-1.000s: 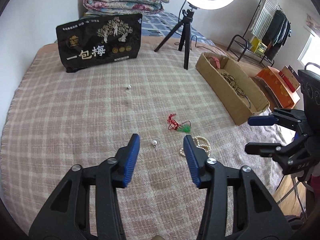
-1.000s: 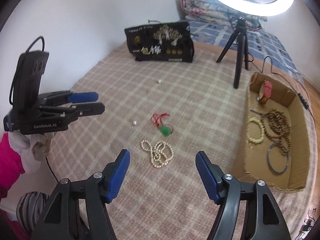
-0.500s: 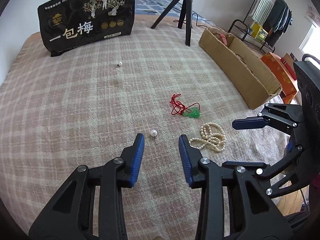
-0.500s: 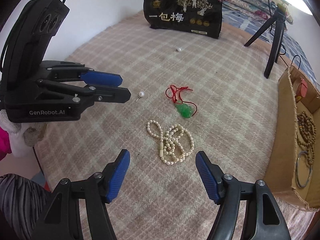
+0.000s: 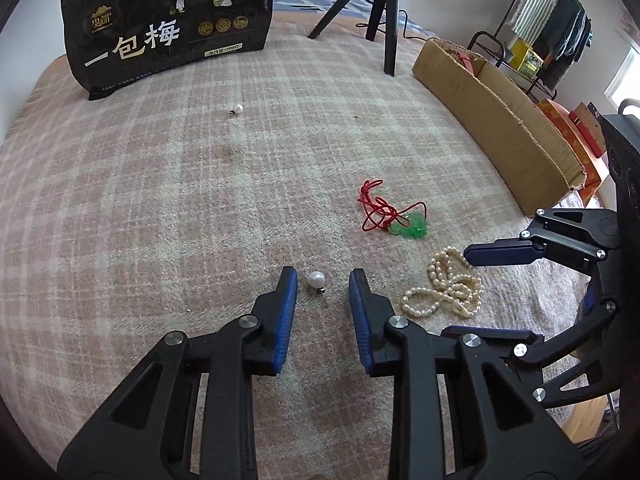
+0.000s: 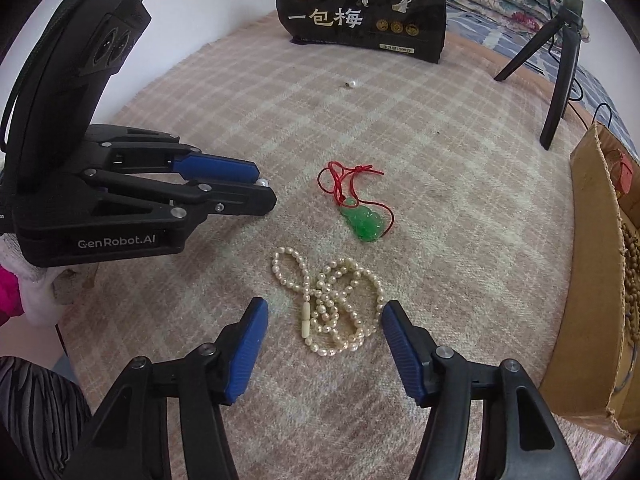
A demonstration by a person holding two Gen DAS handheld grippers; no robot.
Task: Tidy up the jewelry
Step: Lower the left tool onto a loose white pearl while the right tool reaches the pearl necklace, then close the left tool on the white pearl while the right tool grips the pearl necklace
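A pearl stud earring lies on the checked blanket between the blue pads of my left gripper, whose jaws are closing but stand clear of it. In the right wrist view that left gripper hovers low at the left, the pearl peeking between its tips. A tangled pearl necklace lies between the closing jaws of my right gripper, untouched. A green pendant on red cord rests just beyond. A second pearl earring lies far back. The cardboard box at the right holds several bracelets.
A black snack bag stands at the blanket's far edge. A tripod stands beside the box. A clothes rack and orange boxes lie beyond the bed at the right. A pink sleeve shows at the left.
Both grippers have come down toward the blanket and narrowed. The left one now frames the pearl earring, the right one frames the pearl necklace.
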